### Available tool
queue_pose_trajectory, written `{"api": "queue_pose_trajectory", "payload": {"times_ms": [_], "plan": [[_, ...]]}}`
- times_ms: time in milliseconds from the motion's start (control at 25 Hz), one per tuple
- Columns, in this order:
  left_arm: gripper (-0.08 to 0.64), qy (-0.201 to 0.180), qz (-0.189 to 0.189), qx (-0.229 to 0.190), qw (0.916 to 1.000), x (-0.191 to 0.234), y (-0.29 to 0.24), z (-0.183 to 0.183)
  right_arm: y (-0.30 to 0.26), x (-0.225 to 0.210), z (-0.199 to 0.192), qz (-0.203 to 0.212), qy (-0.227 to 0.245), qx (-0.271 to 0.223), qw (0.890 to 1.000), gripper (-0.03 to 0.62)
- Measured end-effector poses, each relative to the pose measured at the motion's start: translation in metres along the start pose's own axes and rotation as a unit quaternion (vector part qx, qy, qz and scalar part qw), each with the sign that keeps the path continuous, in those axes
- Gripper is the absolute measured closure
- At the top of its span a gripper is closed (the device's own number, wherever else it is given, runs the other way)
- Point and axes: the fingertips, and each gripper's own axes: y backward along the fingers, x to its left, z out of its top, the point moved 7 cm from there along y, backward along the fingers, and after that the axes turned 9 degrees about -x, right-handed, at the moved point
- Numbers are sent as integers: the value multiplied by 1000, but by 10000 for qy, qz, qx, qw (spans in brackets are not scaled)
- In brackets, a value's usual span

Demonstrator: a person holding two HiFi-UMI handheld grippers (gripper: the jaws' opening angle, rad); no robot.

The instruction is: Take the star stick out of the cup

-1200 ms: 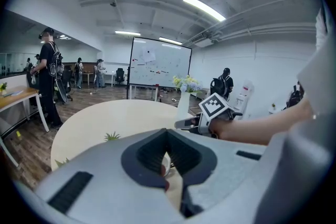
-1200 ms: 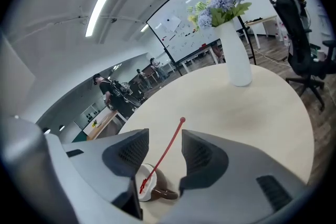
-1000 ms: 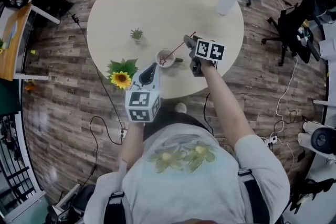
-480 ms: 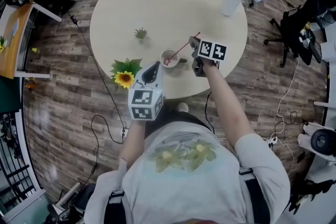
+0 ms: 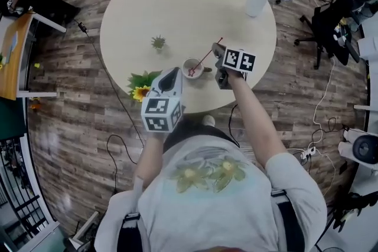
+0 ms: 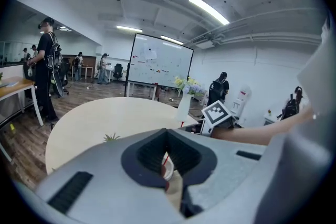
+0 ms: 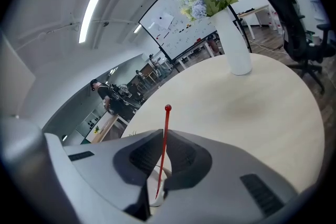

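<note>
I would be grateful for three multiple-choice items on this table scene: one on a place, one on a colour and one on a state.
1. Where does the white vase stand?
A. near the table edge, far right
B. at the table's centre
C. on the floor

2. What colour is the star stick?
A. blue
B. red
C. green

3. How is the star stick placed?
A. leaning in the cup
B. flat on the table
C. lifted clear of the cup

Answers:
1 A: the head view shows the white vase by the rim, far side, to the person's right.
2 B: its shaft shows red in both the head view and the right gripper view.
3 A: its star end sits in the cup, while the right gripper is closing its jaws with the shaft between them.
</note>
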Motion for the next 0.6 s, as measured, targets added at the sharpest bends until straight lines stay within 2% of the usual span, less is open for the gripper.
{"api": "queue_pose_trajectory", "payload": {"times_ms": [240, 600], "plan": [[558, 171, -146, 55, 9997, 5, -2, -1, 9, 8, -1, -5, -93, -111, 9999, 563], [558, 188, -340, 128, 9992, 9, -1, -1, 23, 27, 2, -35, 490, -196, 9986, 563]]}}
